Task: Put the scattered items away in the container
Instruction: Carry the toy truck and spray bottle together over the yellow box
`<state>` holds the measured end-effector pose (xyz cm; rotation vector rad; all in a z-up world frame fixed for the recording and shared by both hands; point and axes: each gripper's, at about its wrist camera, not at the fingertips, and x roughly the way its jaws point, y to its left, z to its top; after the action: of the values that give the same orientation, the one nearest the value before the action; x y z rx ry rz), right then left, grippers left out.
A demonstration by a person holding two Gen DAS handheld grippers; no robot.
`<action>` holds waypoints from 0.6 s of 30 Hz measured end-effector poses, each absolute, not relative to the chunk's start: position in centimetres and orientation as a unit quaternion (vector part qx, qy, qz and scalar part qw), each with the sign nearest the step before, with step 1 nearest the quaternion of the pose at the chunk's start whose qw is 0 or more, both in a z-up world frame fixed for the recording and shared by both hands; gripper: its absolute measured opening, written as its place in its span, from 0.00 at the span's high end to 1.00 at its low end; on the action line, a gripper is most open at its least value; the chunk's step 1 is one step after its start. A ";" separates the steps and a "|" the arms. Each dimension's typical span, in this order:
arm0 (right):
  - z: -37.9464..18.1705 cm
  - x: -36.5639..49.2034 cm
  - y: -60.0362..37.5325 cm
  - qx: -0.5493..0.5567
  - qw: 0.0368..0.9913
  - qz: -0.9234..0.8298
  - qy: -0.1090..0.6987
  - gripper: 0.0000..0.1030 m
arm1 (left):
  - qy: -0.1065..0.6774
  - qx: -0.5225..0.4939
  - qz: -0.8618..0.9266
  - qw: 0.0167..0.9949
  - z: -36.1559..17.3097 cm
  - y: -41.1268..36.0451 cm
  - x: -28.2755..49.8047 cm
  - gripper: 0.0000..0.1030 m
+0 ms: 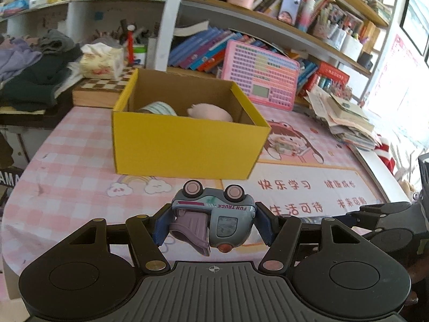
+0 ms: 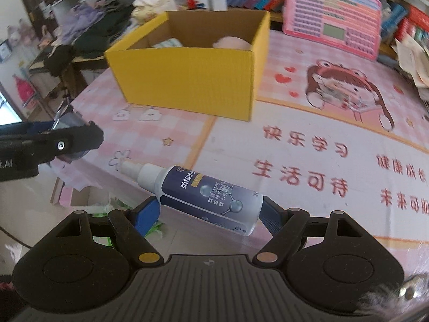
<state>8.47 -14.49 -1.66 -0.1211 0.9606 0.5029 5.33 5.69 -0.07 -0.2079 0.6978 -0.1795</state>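
A glossy toy truck [image 1: 213, 216], upside down, is clamped in the left gripper [image 1: 213, 225] only in the left view. A smooth cylindrical spray bottle [image 2: 211, 197] is gripped lengthwise by the right gripper [image 2: 210, 214]. Beyond both, the corrugated yellow box [image 1: 187, 145] stands on the desk.

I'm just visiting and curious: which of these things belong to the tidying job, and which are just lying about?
Part of the job:
- grey-blue toy truck, upside down in the left gripper
- white spray bottle with dark blue label, in the right gripper
- yellow cardboard box

Just lying about:
- pink toy keyboard board
- stack of papers
- pile of clothes
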 end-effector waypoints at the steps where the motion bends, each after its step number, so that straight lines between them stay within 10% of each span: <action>1: -1.6 8.5 -14.2 -0.062 0.855 0.243 0.455 0.24 | 0.339 -0.103 -0.086 0.931 0.0 5.9 5.3 0.38; 18: 2.0 12.9 -10.7 -0.099 0.867 0.278 0.402 0.24 | 0.295 -0.097 -0.073 0.948 2.3 8.4 8.6 0.38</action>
<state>12.87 -10.73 1.99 -0.2082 0.8427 0.5812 8.61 8.35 2.30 -0.1978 0.6003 -0.1485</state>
